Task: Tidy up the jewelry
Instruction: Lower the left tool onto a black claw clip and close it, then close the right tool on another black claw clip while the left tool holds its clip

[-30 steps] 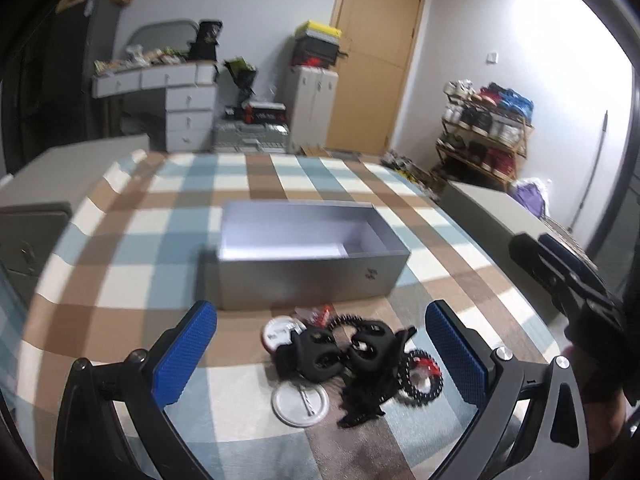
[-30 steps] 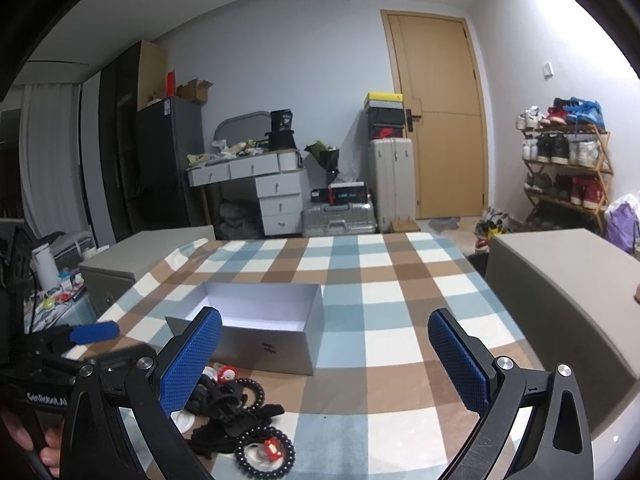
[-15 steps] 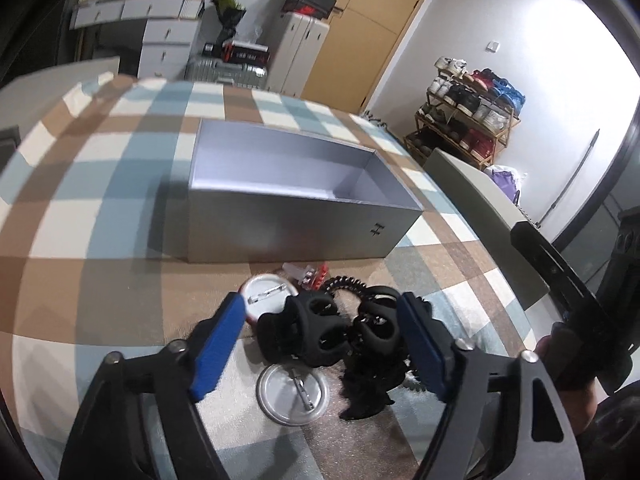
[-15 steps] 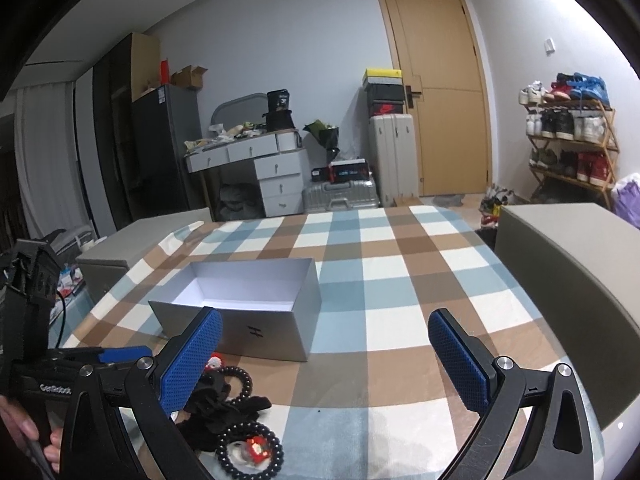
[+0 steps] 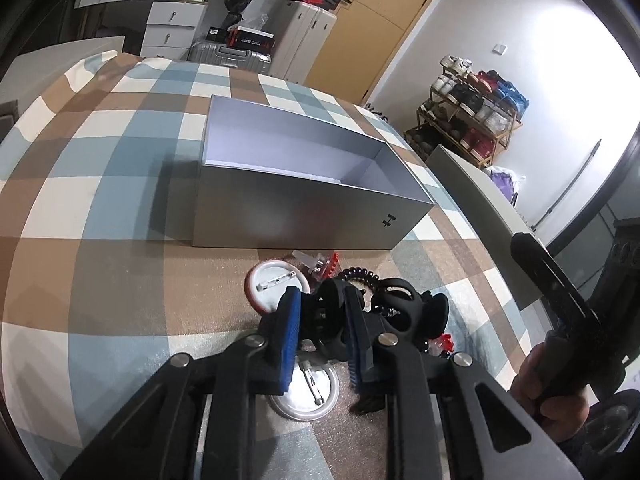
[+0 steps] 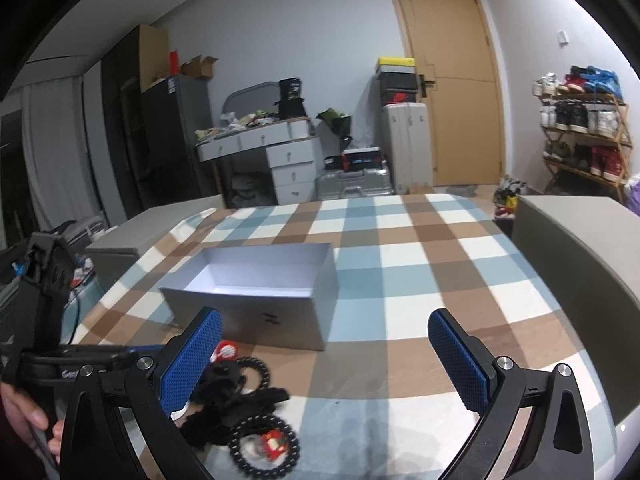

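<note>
The black hair claw (image 5: pixel 328 316) lies at the left of the jewelry pile on the checked table (image 5: pixel 100 272), just in front of the open grey box (image 5: pixel 296 204). The left tool (image 5: pixel 322 330) now has its blue pads on either side of that claw; a second ago they stood wide apart above the pile, and they have just been closing, with the tool dropped lower and tipped further down toward the heap. From the left wrist view the pads look pressed against the claw's body, though the black-on-black tangle makes the exact contact hard to confirm.

A second black claw (image 5: pixel 404 312) sits just to the right, touching or nearly touching the first. Around them lie two white pin badges, one beyond the pads (image 5: pixel 276 286) and one beneath the tool (image 5: pixel 310 394), a black coiled hair tie (image 5: pixel 360 272), a small red and clear clip (image 5: pixel 320 262) and a beaded bracelet with a red charm (image 6: pixel 266 446).

The right tool (image 6: pixel 324 360) hangs over bare cloth to the right of the pile, its pads wide apart and holding nothing.

The grip seems made, so the step in hand is probably lifting the claw into the box, which looks empty. The risk is dragging its neighbour or the coil along.
</note>
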